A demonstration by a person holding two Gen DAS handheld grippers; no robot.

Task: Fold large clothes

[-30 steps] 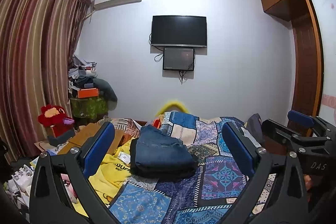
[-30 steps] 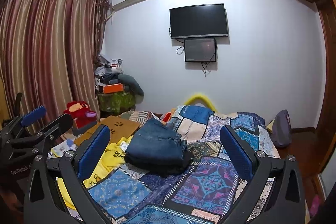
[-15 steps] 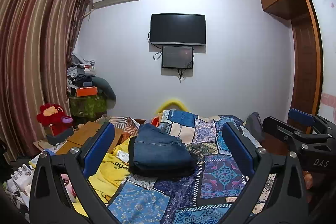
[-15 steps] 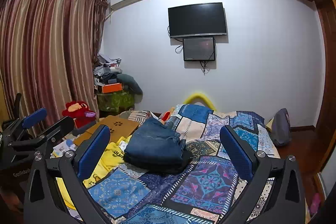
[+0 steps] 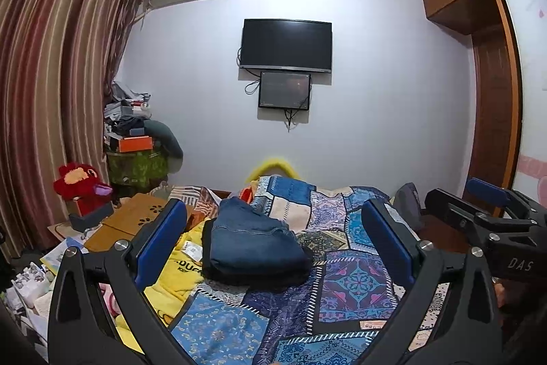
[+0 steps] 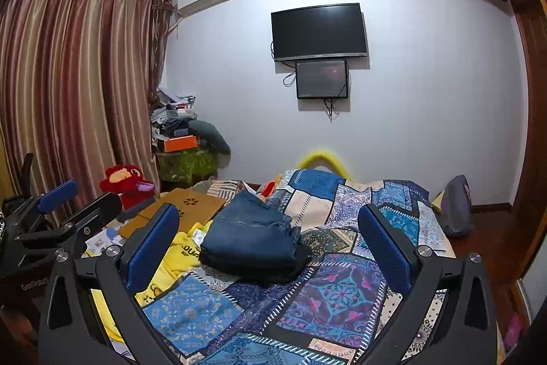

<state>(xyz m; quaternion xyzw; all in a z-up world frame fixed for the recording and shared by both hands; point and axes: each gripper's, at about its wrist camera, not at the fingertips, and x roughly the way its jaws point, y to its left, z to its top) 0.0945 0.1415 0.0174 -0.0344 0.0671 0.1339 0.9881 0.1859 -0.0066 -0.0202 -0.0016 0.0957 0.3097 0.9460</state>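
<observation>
While the left gripper [image 5: 273, 242] hangs above the patchwork quilt [image 5: 345, 276] with fingers spread and empty, folded jeans [image 5: 251, 240] lie well ahead beside a yellow garment [image 5: 176, 272]; that fold looks finished. From the right wrist, the right gripper [image 6: 270, 243] is likewise apart, so the yellow garment likely comes next. No container shows its contents.

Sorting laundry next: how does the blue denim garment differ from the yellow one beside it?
The denim garment is folded into a compact stack; the yellow garment lies spread out and crumpled. The denim is plain dark blue; the yellow one bears dark print. Both lie on the patchwork bedspread, and neither open gripper touches them.
</observation>
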